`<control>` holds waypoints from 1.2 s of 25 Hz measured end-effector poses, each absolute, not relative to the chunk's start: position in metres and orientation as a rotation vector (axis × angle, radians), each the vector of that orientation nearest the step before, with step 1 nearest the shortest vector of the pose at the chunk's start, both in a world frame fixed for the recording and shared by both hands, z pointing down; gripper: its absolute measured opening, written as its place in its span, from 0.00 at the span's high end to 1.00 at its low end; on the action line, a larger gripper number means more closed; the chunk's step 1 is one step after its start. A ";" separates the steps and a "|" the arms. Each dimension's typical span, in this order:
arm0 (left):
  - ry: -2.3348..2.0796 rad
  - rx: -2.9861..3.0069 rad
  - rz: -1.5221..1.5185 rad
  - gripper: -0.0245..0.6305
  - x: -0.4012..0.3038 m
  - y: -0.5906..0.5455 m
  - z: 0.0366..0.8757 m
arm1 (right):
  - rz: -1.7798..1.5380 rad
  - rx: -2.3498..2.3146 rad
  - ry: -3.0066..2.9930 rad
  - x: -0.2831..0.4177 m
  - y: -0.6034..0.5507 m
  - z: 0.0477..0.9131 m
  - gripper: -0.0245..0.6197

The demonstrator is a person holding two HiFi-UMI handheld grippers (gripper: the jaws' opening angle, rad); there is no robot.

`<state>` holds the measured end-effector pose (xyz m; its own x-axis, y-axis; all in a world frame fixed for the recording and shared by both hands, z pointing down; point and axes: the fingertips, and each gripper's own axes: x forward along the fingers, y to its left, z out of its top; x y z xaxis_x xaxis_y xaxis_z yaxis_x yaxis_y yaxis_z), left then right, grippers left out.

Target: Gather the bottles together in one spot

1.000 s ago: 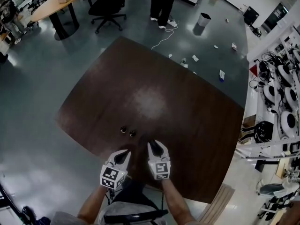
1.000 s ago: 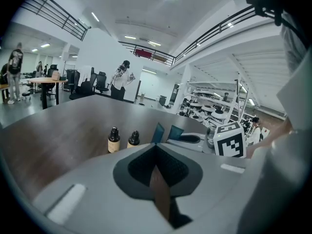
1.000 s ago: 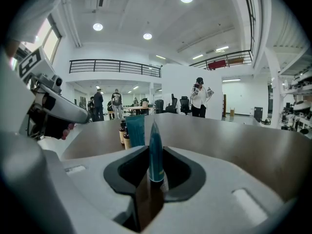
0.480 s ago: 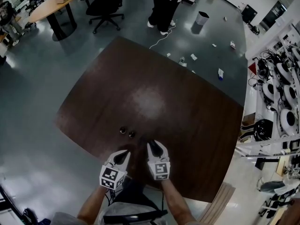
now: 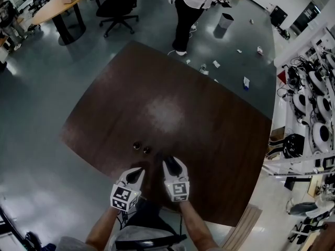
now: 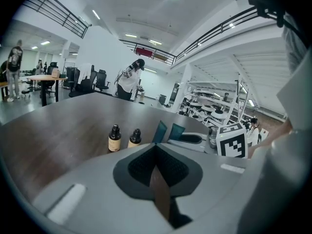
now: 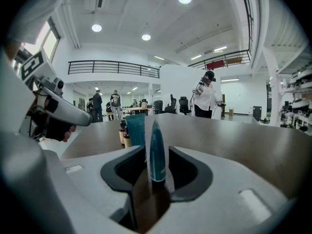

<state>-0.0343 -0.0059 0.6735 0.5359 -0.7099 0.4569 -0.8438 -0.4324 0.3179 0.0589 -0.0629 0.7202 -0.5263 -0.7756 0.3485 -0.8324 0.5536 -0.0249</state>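
Note:
Two small dark dropper bottles (image 5: pixel 137 145) (image 5: pixel 147 150) stand side by side near the front of the brown table (image 5: pixel 172 109). In the left gripper view the left bottle (image 6: pixel 114 138) and the right bottle (image 6: pixel 135 137) stand upright, ahead and to the left. My left gripper (image 5: pixel 140 171) (image 6: pixel 156 147) hangs just behind them, its jaws shut on nothing. My right gripper (image 5: pixel 172 163) (image 7: pixel 146 126) is to the right of the bottles. Its jaws have just been opening, its teal pads (image 6: pixel 160 130) stand apart, and nothing is between them. In the right gripper view the bottles (image 7: pixel 123 130) peek out behind the left pad.
A person in a white top (image 5: pixel 191 4) stands beyond the table's far edge, near a grey bin (image 5: pixel 226 22). An office chair (image 5: pixel 120 7) and a wooden round table (image 5: pixel 57 7) stand at the back left. Shelves with equipment (image 5: pixel 314 109) line the right side.
The person beyond the table has shifted stance and stepped slightly right. Both grippers and the two bottles have kept their places.

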 end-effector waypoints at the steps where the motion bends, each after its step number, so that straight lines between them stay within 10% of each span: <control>1: -1.257 2.265 0.345 0.96 -0.034 -0.007 0.673 | 0.285 1.329 -2.496 0.059 -0.063 0.721 0.72; 7: -1.257 2.267 0.346 0.96 -0.036 -0.008 0.674 | 0.305 1.346 -2.484 0.056 -0.062 0.726 0.51; 19: -1.245 2.284 0.347 0.96 -0.030 -0.006 0.668 | 0.380 1.381 -2.535 0.071 -0.042 0.700 0.51; 30: -1.198 2.350 0.345 0.96 -0.030 0.002 0.647 | 0.438 1.533 -2.522 0.089 -0.016 0.668 0.96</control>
<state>-0.0302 0.0024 0.6470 0.5859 -0.6902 0.4246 -0.8104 -0.5040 0.2989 0.0893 -0.0156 0.6675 -0.4629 -0.8401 0.2827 -0.8862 0.4325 -0.1659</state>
